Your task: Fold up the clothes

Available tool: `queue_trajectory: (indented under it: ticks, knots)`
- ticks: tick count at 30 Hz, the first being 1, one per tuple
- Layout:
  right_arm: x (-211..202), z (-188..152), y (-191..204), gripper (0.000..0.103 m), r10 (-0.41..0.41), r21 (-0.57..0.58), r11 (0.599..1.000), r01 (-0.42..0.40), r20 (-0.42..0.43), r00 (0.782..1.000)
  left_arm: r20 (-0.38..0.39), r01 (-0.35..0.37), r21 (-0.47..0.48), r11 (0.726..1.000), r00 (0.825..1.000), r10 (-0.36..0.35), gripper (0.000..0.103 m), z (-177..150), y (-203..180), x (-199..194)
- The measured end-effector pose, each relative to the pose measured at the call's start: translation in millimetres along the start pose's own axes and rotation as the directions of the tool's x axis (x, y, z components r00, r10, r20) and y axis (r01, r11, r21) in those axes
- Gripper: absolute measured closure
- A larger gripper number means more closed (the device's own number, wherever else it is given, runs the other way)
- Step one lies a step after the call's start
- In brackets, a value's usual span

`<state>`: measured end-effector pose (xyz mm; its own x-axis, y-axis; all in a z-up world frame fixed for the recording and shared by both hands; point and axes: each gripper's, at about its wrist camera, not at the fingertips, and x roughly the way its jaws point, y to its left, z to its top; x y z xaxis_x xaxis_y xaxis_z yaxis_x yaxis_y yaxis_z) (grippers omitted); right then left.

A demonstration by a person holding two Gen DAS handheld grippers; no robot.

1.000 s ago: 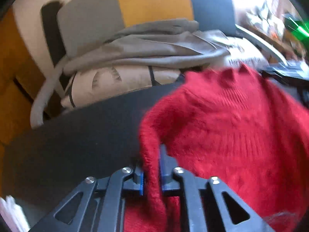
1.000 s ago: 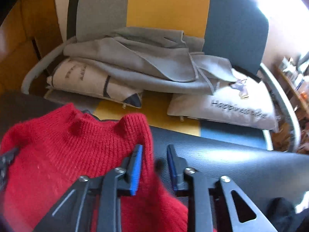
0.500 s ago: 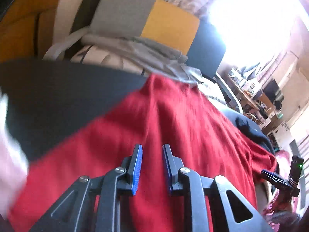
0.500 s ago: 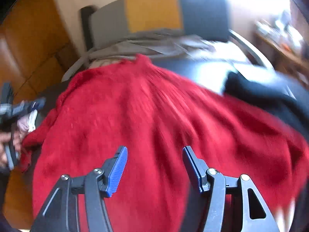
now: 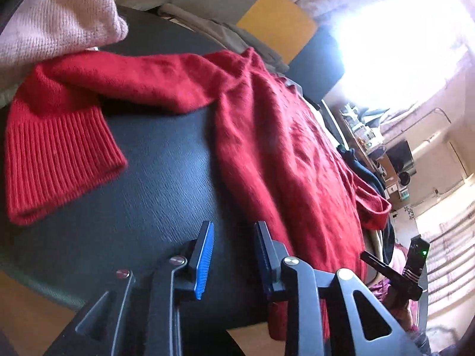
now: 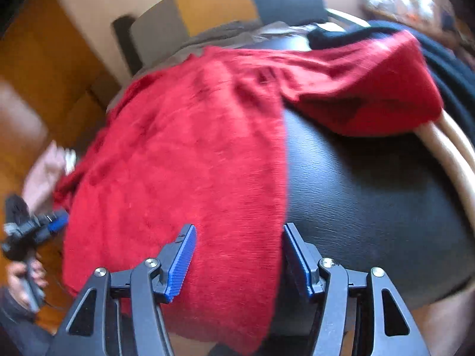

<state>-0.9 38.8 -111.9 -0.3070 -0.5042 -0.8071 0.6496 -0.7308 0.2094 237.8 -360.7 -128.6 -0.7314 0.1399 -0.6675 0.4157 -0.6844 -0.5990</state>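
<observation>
A red knit sweater (image 5: 282, 136) lies spread flat on a black padded surface (image 5: 160, 184). Its left sleeve runs out to a ribbed cuff (image 5: 56, 160) at the left. In the right wrist view the sweater body (image 6: 184, 160) fills the middle and its other sleeve (image 6: 365, 89) reaches up right. My left gripper (image 5: 233, 231) is open over bare black surface, just left of the sweater's side edge. My right gripper (image 6: 237, 237) is open wide over the sweater's lower right edge, nothing pinched. The left gripper (image 6: 44, 225) also shows at the far left, held by a hand.
A pale pink knit garment (image 5: 56, 20) lies at the upper left of the surface. A dark navy garment (image 6: 445, 59) lies at the right under the sleeve. Behind stands a grey, yellow and blue chair (image 5: 267, 14) piled with grey clothes. A curved wooden rim (image 6: 454, 154) borders the right.
Both grippers let go of the sweater's shoulders and pulled back toward its bottom hem. The sweater now lies spread flat with both sleeves out.
</observation>
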Motion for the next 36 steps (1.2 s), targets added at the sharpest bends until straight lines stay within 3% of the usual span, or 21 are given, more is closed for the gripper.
queue_trajectory:
  ticks: [3,6,9,11,14,15,16,18,19,20,24,28,31,33,34,36]
  knots:
    - [1,-7,10,0.044,-0.054,-0.069,0.996,0.056,0.022,0.998,-0.021,0.055,0.009,0.998,0.998,-0.055,0.073,-10,-9,6]
    - [-1,-12,4,0.039,-0.009,-0.051,0.999,0.011,0.048,0.999,-0.053,0.067,0.016,0.998,0.996,-0.066,0.070,-16,-19,20]
    - [4,-10,9,0.022,0.025,-0.058,0.998,-0.022,0.050,0.998,-0.062,0.062,0.047,0.997,0.996,-0.059,0.070,-19,-30,29]
    - [11,-8,22,0.007,0.011,-0.111,0.994,-0.009,0.019,1.000,-0.070,0.031,0.068,0.997,0.997,-0.026,0.076,-18,-35,33]
    - [20,-6,42,0.004,-0.073,-0.193,0.979,0.067,-0.024,0.997,-0.079,-0.004,0.059,0.998,0.997,0.009,0.093,-15,-37,36]
    - [19,-6,41,0.005,-0.076,-0.185,0.980,0.071,-0.020,0.997,-0.079,0.002,0.045,0.999,0.997,0.002,0.093,-13,-34,35]
    - [17,-6,39,0.013,-0.074,-0.174,0.982,0.071,-0.014,0.997,-0.075,0.010,0.041,0.999,0.997,-0.007,0.094,-11,-33,31]
    - [10,-4,33,0.040,-0.078,-0.158,0.984,0.077,0.001,0.997,-0.062,0.009,0.064,0.998,0.998,-0.005,0.095,-5,-34,20]
    - [7,-3,29,0.069,-0.075,-0.150,0.986,0.074,0.000,0.997,-0.053,0.005,0.076,0.997,0.999,-0.001,0.095,-1,-34,12]
    - [2,-1,25,0.085,-0.093,-0.150,0.984,0.092,0.000,0.996,-0.040,0.002,0.083,0.997,0.999,0.001,0.095,4,-33,2]
    - [-14,6,5,0.085,-0.130,-0.120,0.984,0.129,0.005,0.992,-0.020,-0.021,0.094,0.995,1.000,0.023,0.095,20,-22,-33]
    - [-15,2,-9,0.085,-0.127,-0.088,0.988,0.124,-0.032,0.991,-0.083,-0.109,0.137,0.985,0.989,0.121,0.095,14,-12,-33]
    - [-13,-8,-10,0.084,-0.111,-0.096,0.990,0.106,-0.055,0.992,-0.124,-0.174,0.112,0.978,0.974,0.187,0.095,7,3,-26]
    - [-13,-7,-12,0.077,-0.105,-0.089,0.991,0.098,-0.068,0.992,-0.104,-0.129,0.109,0.986,0.985,0.140,0.095,12,-1,-34]
    - [-14,-5,-15,0.064,-0.115,-0.081,0.991,0.109,-0.077,0.990,-0.094,-0.106,0.108,0.989,0.989,0.116,0.094,15,-3,-38]
    - [-20,2,-21,0.062,-0.132,-0.063,0.990,0.127,-0.074,0.988,-0.074,-0.060,0.106,0.993,0.995,0.068,0.094,19,-7,-45]
